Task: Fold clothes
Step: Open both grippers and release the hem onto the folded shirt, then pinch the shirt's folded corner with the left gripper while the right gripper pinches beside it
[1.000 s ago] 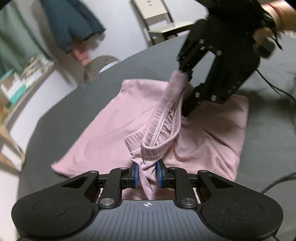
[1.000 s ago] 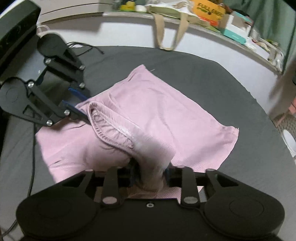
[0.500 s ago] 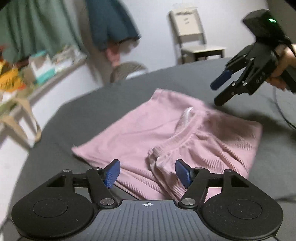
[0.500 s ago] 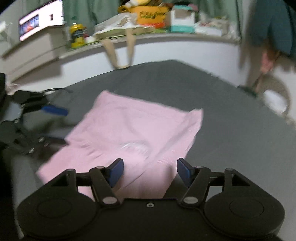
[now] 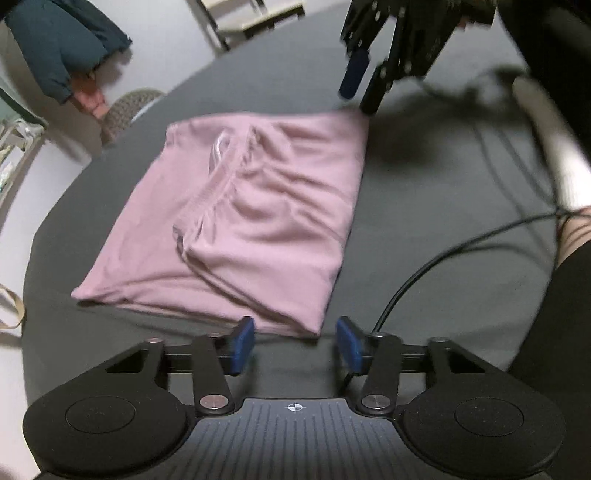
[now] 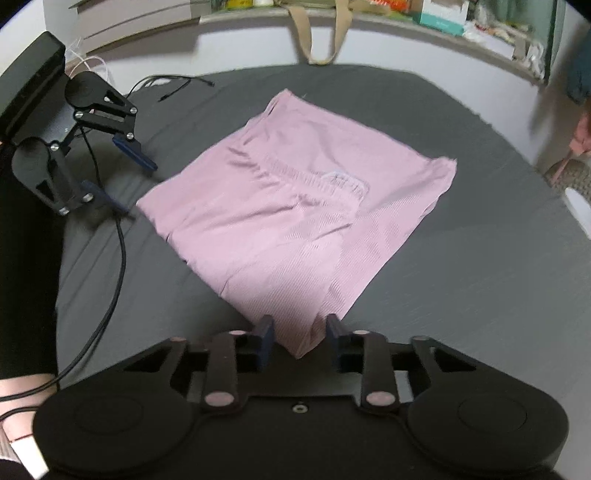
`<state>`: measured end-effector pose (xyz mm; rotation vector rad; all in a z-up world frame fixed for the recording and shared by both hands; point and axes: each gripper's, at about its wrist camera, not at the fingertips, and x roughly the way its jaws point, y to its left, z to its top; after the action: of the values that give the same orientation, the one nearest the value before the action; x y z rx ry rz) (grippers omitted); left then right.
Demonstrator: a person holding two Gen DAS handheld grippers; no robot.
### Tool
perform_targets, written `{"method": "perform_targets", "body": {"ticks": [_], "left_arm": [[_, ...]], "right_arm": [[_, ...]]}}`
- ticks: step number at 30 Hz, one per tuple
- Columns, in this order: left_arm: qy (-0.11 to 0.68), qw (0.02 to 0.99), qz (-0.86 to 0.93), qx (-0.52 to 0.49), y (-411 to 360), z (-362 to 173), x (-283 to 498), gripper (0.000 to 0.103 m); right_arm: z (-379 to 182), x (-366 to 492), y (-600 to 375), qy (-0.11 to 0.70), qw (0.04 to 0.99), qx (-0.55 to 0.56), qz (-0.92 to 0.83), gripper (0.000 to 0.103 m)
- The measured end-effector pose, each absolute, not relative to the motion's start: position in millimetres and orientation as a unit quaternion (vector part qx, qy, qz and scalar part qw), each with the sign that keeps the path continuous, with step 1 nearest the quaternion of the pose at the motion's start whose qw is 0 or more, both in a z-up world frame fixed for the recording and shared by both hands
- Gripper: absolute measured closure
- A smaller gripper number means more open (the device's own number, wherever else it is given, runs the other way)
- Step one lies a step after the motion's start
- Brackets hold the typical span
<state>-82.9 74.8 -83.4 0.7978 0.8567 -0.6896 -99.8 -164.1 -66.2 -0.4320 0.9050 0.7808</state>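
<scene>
pink garment (image 5: 255,218) lies between the spread left gripper (image 5: 295,345) and spread right gripper (image 6: 297,341), cables (image 6: 110,266) beside.

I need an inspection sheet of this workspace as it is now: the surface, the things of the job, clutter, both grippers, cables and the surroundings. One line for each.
Surface: dark grey table, covered with cloth, bare around the garment.
Job's things: one pink garment, lying flat, folded over itself, elastic waistband on top.
Clutter: nothing seen on the table besides cables.
Grippers: left gripper open, holding nothing, at the garment's near edge; right gripper open, a garment corner lying between its fingers, not clamped.
Cables: black cables run over the table beside the left gripper.
Surroundings: shelf with boxes, tote bag handles, chair, dark blue hanging jacket.
</scene>
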Motion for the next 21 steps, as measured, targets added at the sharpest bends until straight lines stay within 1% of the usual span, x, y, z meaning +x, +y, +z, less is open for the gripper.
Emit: {"method": "perform_targets", "body": {"ticks": [3,6,9,11,12,13,14,15,19,21], "left_arm": [[0.408,0.767,-0.316,0.381,70.6,-92.9,-81.3,0.062],[0.412,0.764,-0.32,0.379,67.2,-96.3,-82.4,0.069],[0.416,0.767,-0.322,0.367,66.3,-96.9,-76.8,0.081],[0.419,0.768,-0.324,0.36,65.7,-96.6,-74.1,0.091],[0.419,0.768,-0.324,0.36,64.8,-97.0,-73.6,0.093],[0.419,0.768,-0.323,0.361,63.8,-97.4,-73.3,0.096],[0.418,0.767,-0.323,0.364,62.8,-98.2,-73.5,0.097],[0.418,0.765,-0.321,0.369,62.1,-98.1,-74.2,0.098],[0.411,0.754,-0.31,0.407,60.1,-95.2,-80.9,0.1],[0.402,0.747,-0.304,0.434,62.0,-89.6,-87.3,0.1]], "right_arm": [[-71.1,-101.0,-163.4,0.426,0.799,-0.211,0.369,0.076],[-72.2,-99.5,-164.6,0.43,0.797,-0.202,0.371,0.076],[-73.2,-98.0,-165.8,0.434,0.796,-0.194,0.374,0.076],[-73.9,-97.0,-166.7,0.437,0.795,-0.188,0.376,0.076],[-74.2,-96.5,-167.1,0.438,0.795,-0.185,0.377,0.077],[-74.6,-96.0,-167.5,0.44,0.794,-0.182,0.378,0.083],[-74.9,-95.5,-167.9,0.441,0.794,-0.18,0.378,0.094],[-75.3,-95.0,-168.3,0.442,0.793,-0.177,0.379,0.097],[-74.6,-93.8,-170.2,0.444,0.793,-0.171,0.381,0.099],[-67.1,-98.1,-171.8,0.429,0.8,-0.193,0.372,0.099]]}}
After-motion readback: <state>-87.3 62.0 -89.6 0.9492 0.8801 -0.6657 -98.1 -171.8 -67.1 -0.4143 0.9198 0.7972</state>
